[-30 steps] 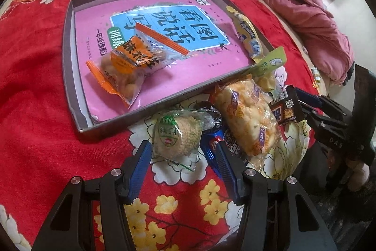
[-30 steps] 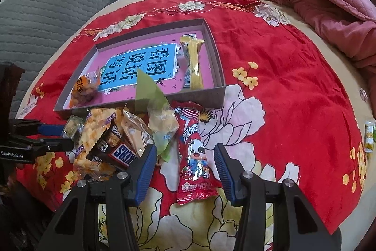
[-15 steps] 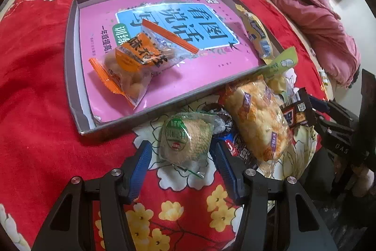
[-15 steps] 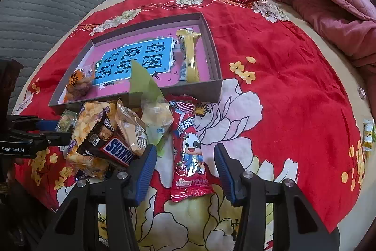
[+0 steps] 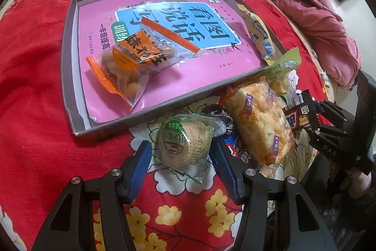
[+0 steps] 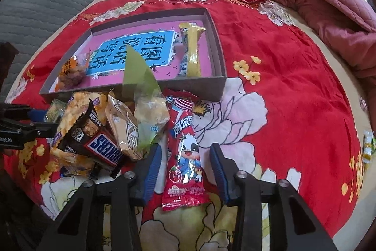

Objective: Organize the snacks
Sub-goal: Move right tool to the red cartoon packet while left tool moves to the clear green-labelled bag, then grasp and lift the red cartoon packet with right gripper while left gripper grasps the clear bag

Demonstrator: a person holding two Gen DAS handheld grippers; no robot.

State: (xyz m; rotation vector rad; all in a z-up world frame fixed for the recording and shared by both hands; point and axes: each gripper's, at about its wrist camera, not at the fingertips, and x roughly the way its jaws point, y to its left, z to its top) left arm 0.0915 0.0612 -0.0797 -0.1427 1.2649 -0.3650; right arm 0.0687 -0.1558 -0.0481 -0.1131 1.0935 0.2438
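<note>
A grey shallow tray lined with a pink printed sheet lies on the red flowered bedspread. In it are an orange bag of nuts and a yellow stick packet. My left gripper is open, its blue pads either side of a round cake packet with a green label, just clear of it. In the right wrist view my right gripper straddles a red packet with a cartoon cow. Its jaws are closing, with gaps still showing beside the packet.
A pile of snacks lies in front of the tray: a Snickers bar, a yellow puffed-snack bag, a green-topped bag and a tan packet. A pink quilt is bunched at the back right.
The right gripper's jaws have narrowed around the red packet, which now sits deeper between them. The left gripper has edged forward, so the cake packet lies further between its fingers.
</note>
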